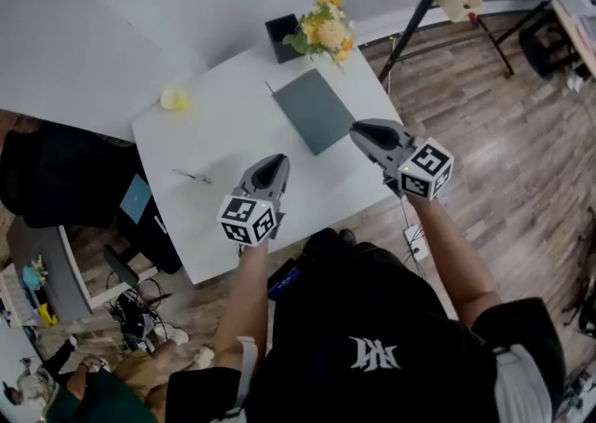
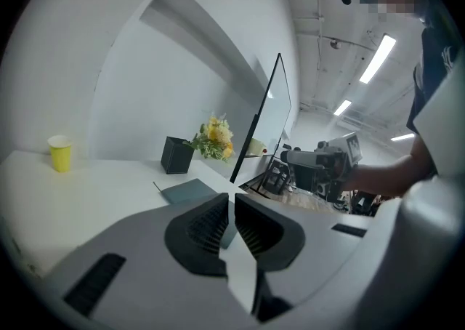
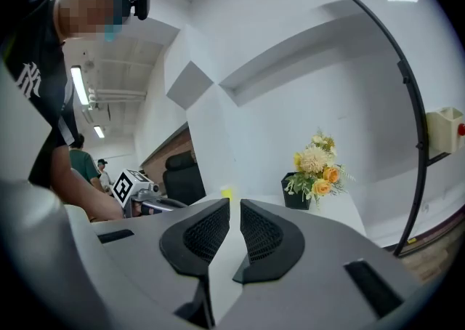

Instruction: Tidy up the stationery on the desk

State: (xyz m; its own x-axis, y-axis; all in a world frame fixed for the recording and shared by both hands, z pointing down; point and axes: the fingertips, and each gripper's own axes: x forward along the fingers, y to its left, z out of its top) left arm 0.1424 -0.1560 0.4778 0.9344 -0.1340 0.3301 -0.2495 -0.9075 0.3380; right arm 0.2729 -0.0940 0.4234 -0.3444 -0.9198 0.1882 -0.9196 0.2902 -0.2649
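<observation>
White tabletop [image 1: 233,123] carries only a few things, spread well apart. At its far edge stands a black square holder [image 1: 282,37], upright, its opening dark, so what is inside cannot be made out. A bunch of yellow and orange flowers [image 1: 324,32] sits tight against its right side in the head view; whether the stems stand in the holder or just beside it cannot be told. Near the far left corner is a small yellow cup [image 1: 173,100], upright and alone; its contents are hidden.

The stationery lies loose on the surface, outside both containers. A grey notebook [image 1: 314,110] lies flat and closed toward the right side, just in front of the holder and flowers, turned at an angle to the tabletop's edges. A thin pen [image 1: 192,175] lies on the left part, well apart from the notebook and nearer the person's edge.

The left hand-held gripper [image 1: 273,162] hovers over the near part of the tabletop, between pen and notebook, touching neither. Its own view shows the two dark ribbed pads drawn together to a thin slit with nothing between them. The right hand-held gripper [image 1: 361,132] hangs at the right edge, its tip just beside the notebook's near corner. Its jaws are likewise closed to a narrow slit and empty.
</observation>
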